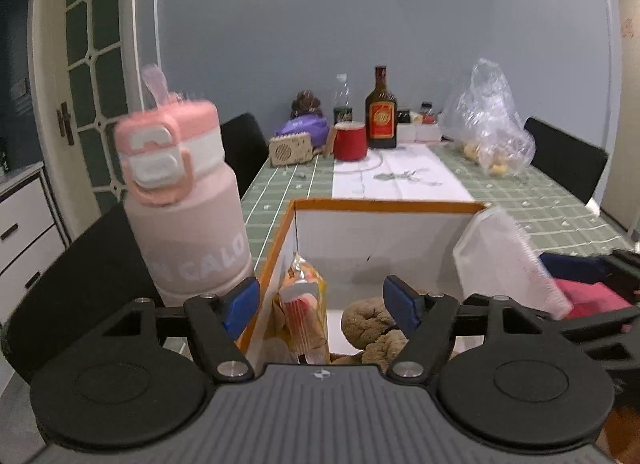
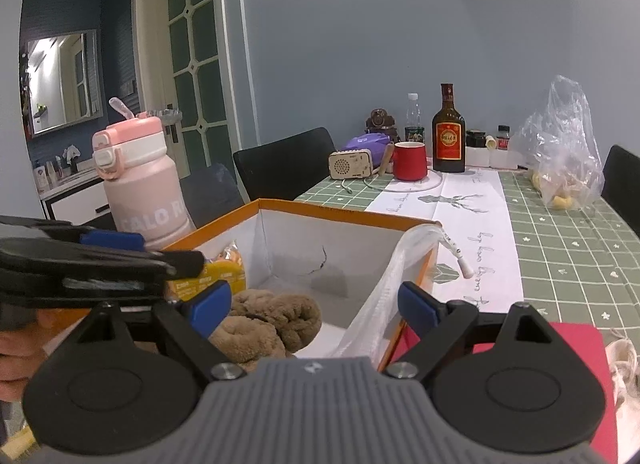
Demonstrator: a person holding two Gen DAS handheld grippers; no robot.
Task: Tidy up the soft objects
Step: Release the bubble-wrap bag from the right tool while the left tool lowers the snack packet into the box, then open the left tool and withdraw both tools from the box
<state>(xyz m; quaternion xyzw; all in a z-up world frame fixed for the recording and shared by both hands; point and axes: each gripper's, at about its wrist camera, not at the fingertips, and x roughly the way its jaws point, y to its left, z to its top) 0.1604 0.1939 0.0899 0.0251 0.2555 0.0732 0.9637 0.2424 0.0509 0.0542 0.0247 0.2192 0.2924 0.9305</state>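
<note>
1. Left wrist view, stock noted:
   - The left gripper is standing wide apart with nothing between its pads; it is hanging over the near left corner of the box.
   - The snack packet is leaning upright against the box's left wall, just beside the brown plush toy lying on the box floor.
   - The white bag is draping over the box's right wall, blurred.
   - The pink bottle is standing on the desk outside the box, touching or nearly touching its left wall.

2. Right wrist view, stock noted:
   - The right gripper is also gaping wide and holding nothing; it is facing the box's near right side, with the plush toy by its left pad and the white bag by its right.
   - A red flat item, kind unclear, is lying on the desk outside the box, right of it.

3. Handling advice, as a judgement:
   - The step in hand is probably settling what is in the box and fetching the next soft piece.
   - The white bag, half in and half out, is asking for a tuck inward; a pinch low on its fold should work better than one at the loose top.
   - The left gripper should be lifting straight up, avoiding the snack packet and the bottle.
   - The plush toy will be squashing easily, so pressing it flat would leave room.
</note>
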